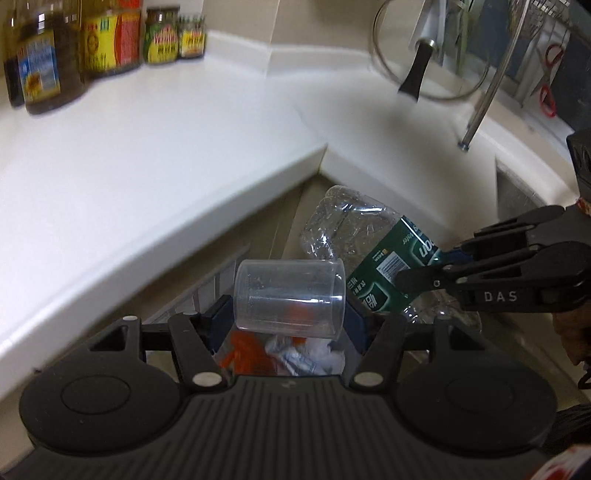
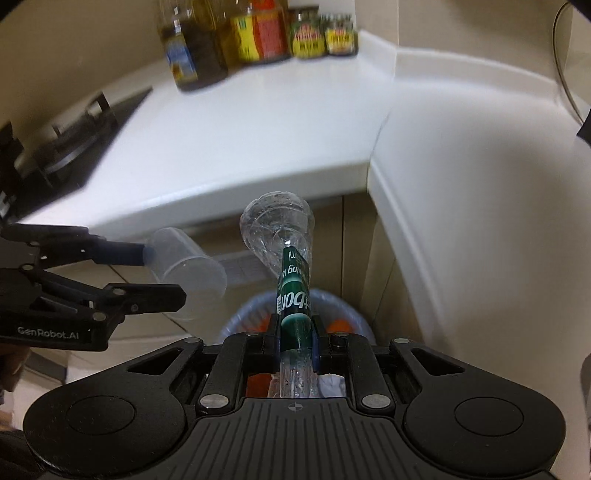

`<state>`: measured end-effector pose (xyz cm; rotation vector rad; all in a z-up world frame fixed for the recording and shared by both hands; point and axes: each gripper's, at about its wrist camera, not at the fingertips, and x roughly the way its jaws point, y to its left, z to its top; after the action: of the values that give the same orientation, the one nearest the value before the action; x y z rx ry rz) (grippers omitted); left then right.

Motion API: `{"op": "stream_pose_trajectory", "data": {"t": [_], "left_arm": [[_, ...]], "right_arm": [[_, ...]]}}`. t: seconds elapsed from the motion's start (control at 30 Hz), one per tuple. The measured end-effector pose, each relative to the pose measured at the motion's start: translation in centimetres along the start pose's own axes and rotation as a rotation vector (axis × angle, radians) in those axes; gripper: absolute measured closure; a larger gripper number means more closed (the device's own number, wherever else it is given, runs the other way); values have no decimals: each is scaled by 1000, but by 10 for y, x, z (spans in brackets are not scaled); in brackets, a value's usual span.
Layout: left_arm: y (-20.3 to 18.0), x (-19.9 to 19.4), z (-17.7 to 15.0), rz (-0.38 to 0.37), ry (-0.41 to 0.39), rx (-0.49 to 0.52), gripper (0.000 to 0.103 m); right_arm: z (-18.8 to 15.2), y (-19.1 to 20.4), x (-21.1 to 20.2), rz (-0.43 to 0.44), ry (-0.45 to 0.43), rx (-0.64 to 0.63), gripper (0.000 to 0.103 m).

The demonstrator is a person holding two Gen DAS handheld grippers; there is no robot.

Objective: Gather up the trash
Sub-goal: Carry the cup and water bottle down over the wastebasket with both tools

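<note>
While fingers pinch it, the crumpled clear bottle (image 2: 295, 295) looks flattened.

A white L-shaped countertop (image 1: 155, 147) — jars (image 1: 173, 35) against its beige wall (image 2: 74, 55), stove (image 2: 74, 125) at one end.

Jars and bottles of sauce (image 1: 110, 40) stand in a row on the white counter (image 1: 147, 155) far ahead. A glass lid (image 1: 436, 48) leans ahead to the right. A stove (image 2: 77, 136) sits left.

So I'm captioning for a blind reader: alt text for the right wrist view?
The right gripper holds a crushed plastic bottle over a bin. To the left, the left gripper holds a clear cup below a white counter.
</note>
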<state>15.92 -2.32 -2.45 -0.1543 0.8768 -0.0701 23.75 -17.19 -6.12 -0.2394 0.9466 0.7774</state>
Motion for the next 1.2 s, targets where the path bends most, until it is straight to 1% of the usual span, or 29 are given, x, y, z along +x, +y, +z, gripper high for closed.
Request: {"op": "stream_pose_trajectory", "data": {"t": [0.23, 0.47, 0.8, 1.2], "left_arm": [[9, 42, -21, 14, 101, -37, 43], [17, 72, -34, 26, 187, -60, 43], [21, 95, -41, 32, 237, -77, 43], [23, 118, -47, 45, 278, -100, 43]], "right_arm": [[-16, -8, 45, -16, 86, 14, 88], [-22, -13, 78, -34, 139, 9, 88], [-26, -8, 111, -50, 172, 9, 88], [-28, -21, 147, -66, 217, 41, 88]]}}
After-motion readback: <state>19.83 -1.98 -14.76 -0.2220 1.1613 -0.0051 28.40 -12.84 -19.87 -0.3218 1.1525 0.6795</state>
